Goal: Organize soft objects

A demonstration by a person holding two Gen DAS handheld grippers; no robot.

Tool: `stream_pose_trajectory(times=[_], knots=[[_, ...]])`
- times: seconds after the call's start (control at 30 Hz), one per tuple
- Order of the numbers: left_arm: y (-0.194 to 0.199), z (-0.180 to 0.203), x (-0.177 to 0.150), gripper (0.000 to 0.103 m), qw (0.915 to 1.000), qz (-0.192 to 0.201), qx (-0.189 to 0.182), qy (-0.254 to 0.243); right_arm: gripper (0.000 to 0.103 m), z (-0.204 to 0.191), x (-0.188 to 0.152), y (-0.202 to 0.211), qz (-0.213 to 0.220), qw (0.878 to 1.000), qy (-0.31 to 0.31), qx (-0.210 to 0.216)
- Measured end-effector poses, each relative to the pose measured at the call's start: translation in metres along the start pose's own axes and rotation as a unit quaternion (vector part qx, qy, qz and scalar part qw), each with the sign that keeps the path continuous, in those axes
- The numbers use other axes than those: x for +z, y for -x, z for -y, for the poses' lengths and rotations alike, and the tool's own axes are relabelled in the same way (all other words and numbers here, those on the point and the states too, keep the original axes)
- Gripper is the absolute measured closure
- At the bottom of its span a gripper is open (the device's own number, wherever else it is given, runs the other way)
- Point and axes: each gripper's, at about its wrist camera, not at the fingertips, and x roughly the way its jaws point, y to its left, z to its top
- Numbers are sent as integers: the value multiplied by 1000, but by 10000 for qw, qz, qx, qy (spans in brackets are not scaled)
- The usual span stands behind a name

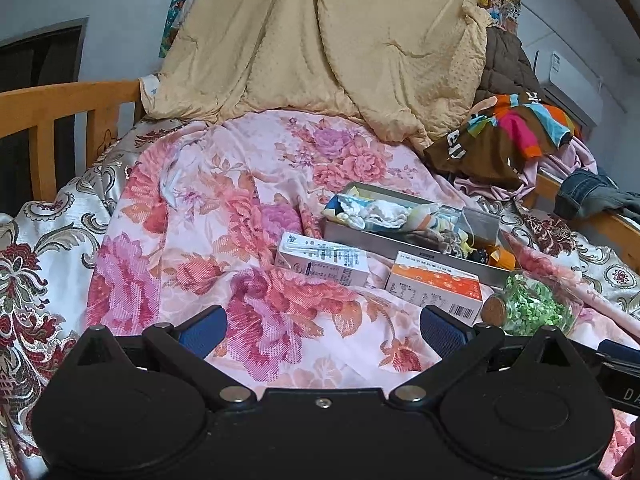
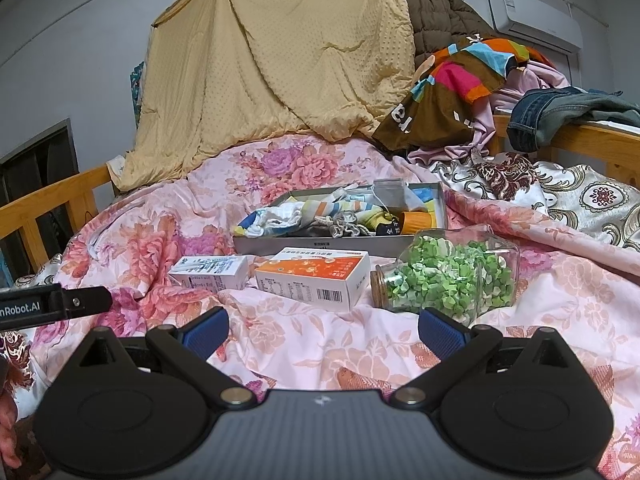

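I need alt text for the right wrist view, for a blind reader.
The open right gripper hovers over a floral bedsheet. Ahead lie a jar of green pieces, two cartons and a grey tray of small fabric items.

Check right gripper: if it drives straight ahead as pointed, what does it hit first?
Likely the orange-and-white box, lying on the floral bedspread just ahead of the open right gripper. The tray sits behind it. Depth is uncertain.

From both wrists we look low and forward along the bed toward the hung yellow quilt [image 1: 320,40]. Our left view sits further left; our right view is nearer the jar [image 2: 448,276]. We share the grey tray [image 1: 400,244] and both boxes.
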Motion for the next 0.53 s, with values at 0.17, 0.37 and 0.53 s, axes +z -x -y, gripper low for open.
stream_pose_trajectory(times=[0.17,0.37,0.53], knots=[[-4,2,0,1,9997,-226,-87,20,0,-1,1,0,-26,10000,1,13],[-3,11,-5,1,9991,-284,-133,-269,0,-1,1,-2,-86,10000,-4,44],[-2,15,-7,1,9987,-302,-137,-398,0,-1,1,-2,-135,9999,-28,63]])
